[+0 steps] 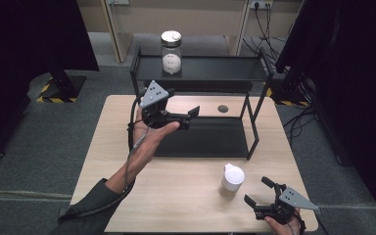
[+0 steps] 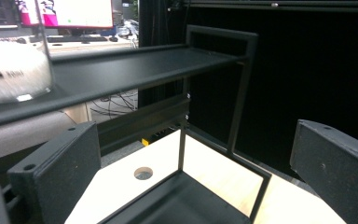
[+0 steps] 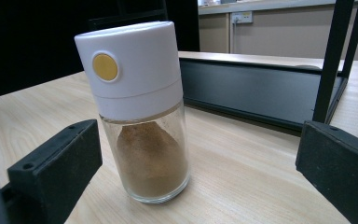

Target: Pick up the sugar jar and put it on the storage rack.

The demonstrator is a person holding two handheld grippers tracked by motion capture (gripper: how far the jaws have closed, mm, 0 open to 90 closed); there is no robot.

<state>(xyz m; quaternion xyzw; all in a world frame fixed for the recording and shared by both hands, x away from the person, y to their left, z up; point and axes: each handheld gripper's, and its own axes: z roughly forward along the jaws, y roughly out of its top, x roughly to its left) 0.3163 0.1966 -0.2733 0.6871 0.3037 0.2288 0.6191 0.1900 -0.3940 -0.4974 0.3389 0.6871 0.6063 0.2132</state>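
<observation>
A glass spice jar (image 1: 232, 180) with a white cap and brown powder (image 3: 150, 158) stands upright on the wooden table (image 1: 186, 205), front right. My right gripper (image 1: 260, 191) sits open just right of it, jaws pointing toward the jar with a gap between. A black two-level shelf rack (image 1: 200, 68) stands at the table's back. On its top shelf stands a glass jar with a silver lid (image 1: 171, 52), seen blurred in the left gripper view (image 2: 9, 70). My left gripper (image 1: 194, 113) is held open above the rack's lower tray (image 1: 210, 139), empty, below the top shelf (image 2: 135, 67).
A round cable hole (image 1: 223, 108) is cut in the tabletop behind the rack's tray. Dark curtains hang at both sides. Cables lie on the floor at the back right (image 1: 274, 29). Bare tabletop stretches along the front left.
</observation>
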